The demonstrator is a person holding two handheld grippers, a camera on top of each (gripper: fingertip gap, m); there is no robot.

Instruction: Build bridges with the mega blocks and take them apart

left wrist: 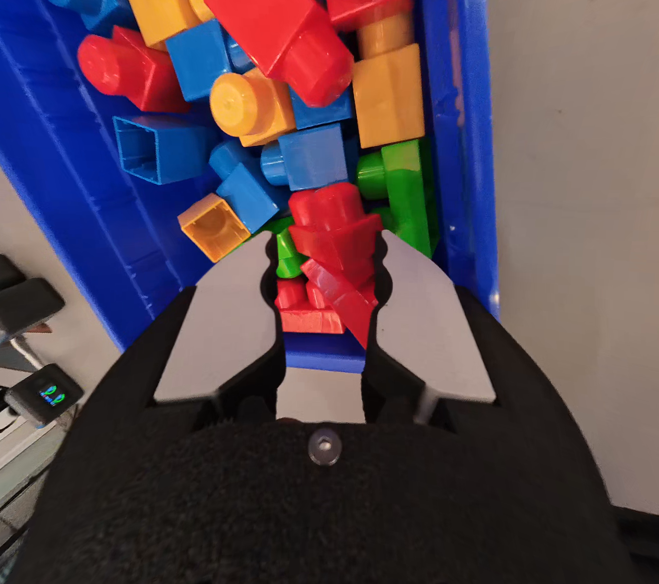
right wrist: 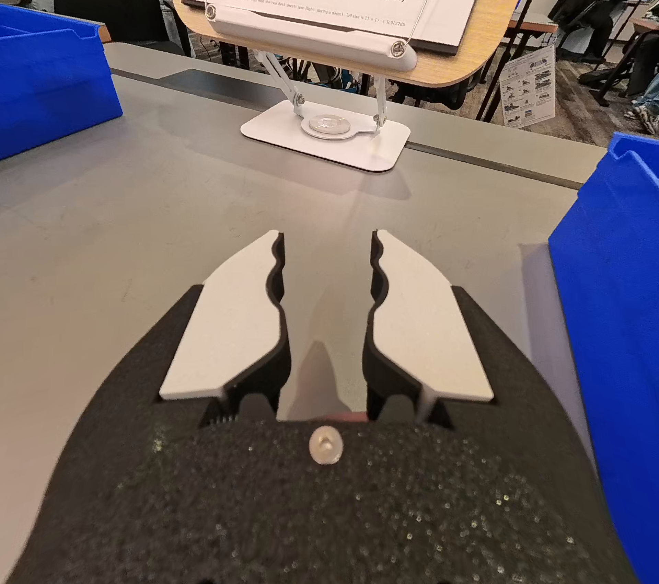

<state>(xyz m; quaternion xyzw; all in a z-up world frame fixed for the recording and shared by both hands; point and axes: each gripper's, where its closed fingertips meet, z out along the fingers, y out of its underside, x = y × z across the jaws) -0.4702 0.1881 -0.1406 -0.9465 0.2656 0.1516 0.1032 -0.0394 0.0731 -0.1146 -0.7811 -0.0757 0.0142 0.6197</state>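
Down at the near end of the blue bin [left wrist: 53, 146], a red block [left wrist: 333, 231] is caught between the fingers of the left gripper [left wrist: 325, 238]. The fingers are set fairly narrow, and the block's flared base looks to be touching both inner pads, though whether it's actually clamped firmly can't be told for sure. The stud end points away from the camera, and the block sits tilted, leaning over another red piece [left wrist: 310, 313] against the bin's near wall.

The rest of the mega blocks are piled up in the same bin: yellow [left wrist: 388, 96], blue [left wrist: 313, 156], green [left wrist: 406, 181] and a big red one [left wrist: 264, 7] lying across the top of the heap.

Over the middle of the grey tabletop [right wrist: 142, 210], the right gripper [right wrist: 327, 238] is held with nothing in it, fingers parted to a moderate gap. A white stand [right wrist: 328, 139] carrying an instruction sheet sits toward the far edge, with one blue bin at the left edge [right wrist: 53, 78] and a second one at the right edge [right wrist: 613, 281].

For this pick, a square grip on the block's flat sides would probably be better than one on the sloped bit, since a tilted block is likely to twist out. It should be lifted straight up so the neighbours aren't dragged along, then brought to the open middle of the tabletop.
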